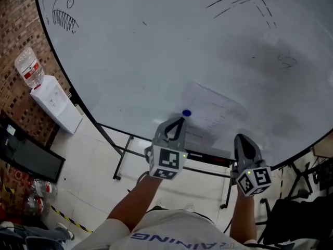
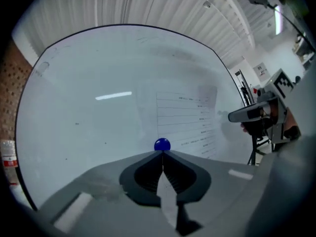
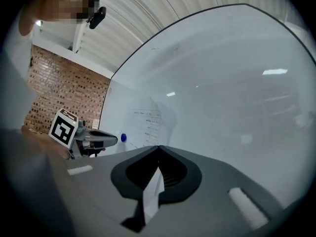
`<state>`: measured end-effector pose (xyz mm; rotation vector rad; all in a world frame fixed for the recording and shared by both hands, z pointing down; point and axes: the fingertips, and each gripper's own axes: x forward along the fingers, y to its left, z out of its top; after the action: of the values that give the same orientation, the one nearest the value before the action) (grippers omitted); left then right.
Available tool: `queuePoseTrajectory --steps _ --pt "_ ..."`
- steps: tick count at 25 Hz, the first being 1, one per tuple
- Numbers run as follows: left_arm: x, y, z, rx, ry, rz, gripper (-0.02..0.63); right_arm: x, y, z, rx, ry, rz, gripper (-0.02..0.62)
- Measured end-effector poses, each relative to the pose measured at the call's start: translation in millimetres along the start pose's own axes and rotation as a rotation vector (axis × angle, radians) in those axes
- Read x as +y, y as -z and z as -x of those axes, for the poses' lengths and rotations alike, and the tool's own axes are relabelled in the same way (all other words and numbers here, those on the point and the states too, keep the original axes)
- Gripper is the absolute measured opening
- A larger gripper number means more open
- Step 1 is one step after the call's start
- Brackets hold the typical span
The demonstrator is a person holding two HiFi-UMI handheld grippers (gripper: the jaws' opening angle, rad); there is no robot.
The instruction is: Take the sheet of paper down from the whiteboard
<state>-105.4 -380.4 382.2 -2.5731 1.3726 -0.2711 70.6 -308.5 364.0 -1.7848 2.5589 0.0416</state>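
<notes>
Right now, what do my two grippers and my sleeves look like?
The left gripper and right gripper are grey wedges tapering to narrow tips, with dark ribbed linings inside. Each bears a white cube with black square markers, the left cube and right cube. Your shirt is light, short-sleeved, with dark lettering.

Paper point(image 1: 210, 113) on whiteboard point(image 1: 156, 46), magnet point(image 1: 187, 113) at its corner

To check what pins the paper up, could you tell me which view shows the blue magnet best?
The left gripper view: the blue magnet is largest, just beyond the shut left gripper, at the edge of the paper. The head view shows it small; the right gripper view, a distant dot.
</notes>
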Motion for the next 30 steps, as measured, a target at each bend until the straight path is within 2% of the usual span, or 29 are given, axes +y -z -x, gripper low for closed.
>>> queuePoseTrajectory --steps 4,7,9,13,20,30 --pt "-6 0 -9 -0.005 0.004 0.000 0.078 -8 -10 5 -0.010 0.031 0.018 0.006" --pt "-2 -4 -10 -0.010 -0.026 -0.013 0.143 -11 -16 5 -0.018 0.028 0.027 0.006" --pt "-1 -10 -13 -0.028 -0.050 -0.028 0.160 -12 -21 3 -0.029 0.023 0.030 0.006" --pt "-2 -12 -17 -0.038 -0.106 -0.071 0.161 -13 -23 4 -0.035 0.014 0.036 0.006" --pt "-3 -6 -23 -0.019 -0.146 -0.060 0.147 -16 -27 3 -0.045 -0.001 0.052 0.006" --pt "-2 -5 -23 -0.025 -0.129 -0.025 0.132 -19 -34 -5 -0.043 -0.021 0.094 0.006"
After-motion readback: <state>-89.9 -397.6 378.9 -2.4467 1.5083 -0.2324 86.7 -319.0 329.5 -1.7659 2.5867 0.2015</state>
